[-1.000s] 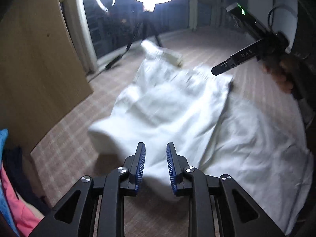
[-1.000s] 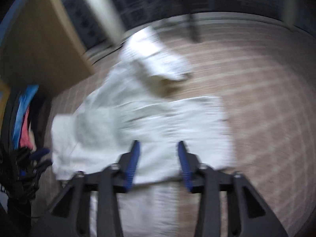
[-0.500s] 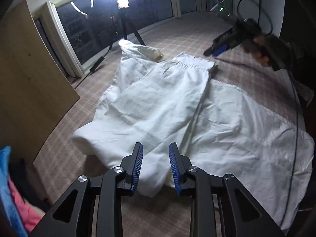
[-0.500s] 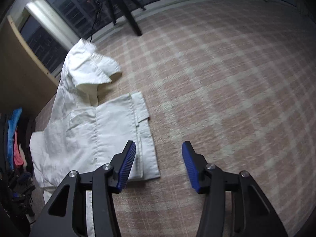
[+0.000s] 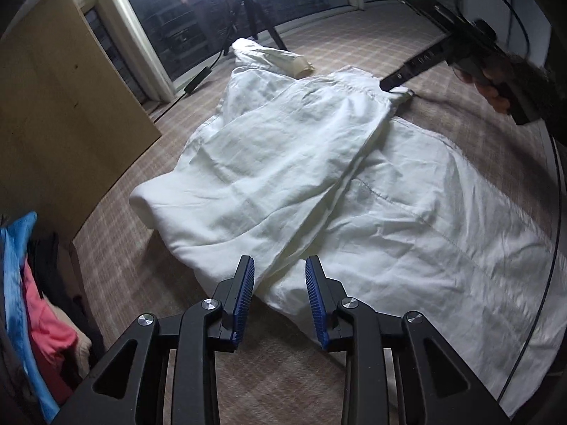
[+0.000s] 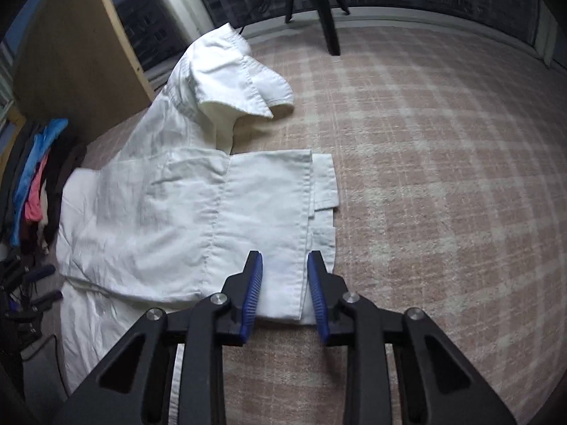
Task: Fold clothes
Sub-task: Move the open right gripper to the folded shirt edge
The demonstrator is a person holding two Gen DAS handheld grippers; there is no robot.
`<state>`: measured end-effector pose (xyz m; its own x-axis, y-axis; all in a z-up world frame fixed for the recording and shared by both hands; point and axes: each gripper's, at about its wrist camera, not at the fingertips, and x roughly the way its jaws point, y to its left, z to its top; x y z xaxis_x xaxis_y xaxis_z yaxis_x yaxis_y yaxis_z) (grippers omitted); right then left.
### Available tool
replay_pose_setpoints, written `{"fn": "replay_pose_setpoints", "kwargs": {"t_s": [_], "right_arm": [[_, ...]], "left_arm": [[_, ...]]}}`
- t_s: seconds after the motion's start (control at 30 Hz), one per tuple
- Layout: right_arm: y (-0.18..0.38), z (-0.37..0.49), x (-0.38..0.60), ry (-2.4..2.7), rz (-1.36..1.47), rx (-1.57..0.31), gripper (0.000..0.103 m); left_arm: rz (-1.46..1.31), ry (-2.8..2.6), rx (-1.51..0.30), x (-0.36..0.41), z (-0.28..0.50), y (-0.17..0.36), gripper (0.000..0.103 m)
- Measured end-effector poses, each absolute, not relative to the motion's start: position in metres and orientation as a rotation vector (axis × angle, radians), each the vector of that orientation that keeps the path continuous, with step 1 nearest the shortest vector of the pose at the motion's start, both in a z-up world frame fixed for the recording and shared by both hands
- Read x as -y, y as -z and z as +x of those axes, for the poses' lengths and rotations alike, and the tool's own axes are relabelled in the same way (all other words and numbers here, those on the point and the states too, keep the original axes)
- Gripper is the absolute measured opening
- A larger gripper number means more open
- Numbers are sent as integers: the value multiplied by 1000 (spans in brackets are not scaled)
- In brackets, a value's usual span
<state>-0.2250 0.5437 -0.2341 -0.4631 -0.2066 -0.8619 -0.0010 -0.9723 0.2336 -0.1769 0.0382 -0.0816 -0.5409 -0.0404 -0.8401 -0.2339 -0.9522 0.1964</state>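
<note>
Checked carpet [image 6: 443,177] carried the white garment [image 5: 283,163], one half already folded across the other. Half a second before, the right gripper [image 6: 285,283] had stood wide beside the waistband corner [image 6: 319,248]; it was now lower, jaws closing astride that corner, not yet pinching. Left gripper [image 5: 280,294] hovered part-open, empty, over the near hem

White shirt [image 5: 283,163] on pink/beige plaid carpet [image 6: 443,177]. Grippers black w/ blue ribbed pads [image 6: 252,294]. Clothes pile [image 5: 32,301] = blue, pink, dark bits. Tan wood panel [image 5: 60,113], black tripod [image 6: 319,0].
</note>
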Motion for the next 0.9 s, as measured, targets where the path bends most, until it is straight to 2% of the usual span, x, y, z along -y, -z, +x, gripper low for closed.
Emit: {"fn": "replay_pose_setpoints", "kwargs": {"t_s": [0.13,0.17,0.23,0.27,0.3,0.33,0.47,0.63,0.7,0.73,0.83,0.9], "right_arm": [[233,-226,-540,2545,1594,260,27],[233,-228,-540,2532,1603,267,30],[233,-229,-532,2534,1600,170,31],[234,-230,-529,2541,1602,128,26],[235,-232,-525,2547,1604,86,9],[236,-234,-522,2553,1606,44,5],[220,-230,-546,2593,1562,161,1],[228,-231,-574,2516,1619,338,2],[228,-231,-575,2496,1623,409,12],[226,-231,-572,2479,1599,430,14],[229,-232,-554,2447,1614,357,16],[233,-234,-543,2435,1632,284,24]], "left_arm": [[-1434,-2675,-417,-40,-178,75,29],[-1426,-2688,-407,-39,-179,72,29],[-1415,-2712,-391,-39,-182,68,30],[-1415,-2721,-388,-39,-185,67,30],[-1418,-2727,-385,-39,-187,66,30],[-1422,-2732,-383,-39,-189,66,30],[-1423,-2742,-402,-43,-193,64,30],[-1427,-2726,-418,-50,-199,65,31],[-1434,-2715,-423,-53,-201,67,31],[-1437,-2709,-428,-54,-202,68,31],[-1443,-2690,-440,-59,-204,72,32],[-1445,-2680,-445,-61,-205,73,32]]}}
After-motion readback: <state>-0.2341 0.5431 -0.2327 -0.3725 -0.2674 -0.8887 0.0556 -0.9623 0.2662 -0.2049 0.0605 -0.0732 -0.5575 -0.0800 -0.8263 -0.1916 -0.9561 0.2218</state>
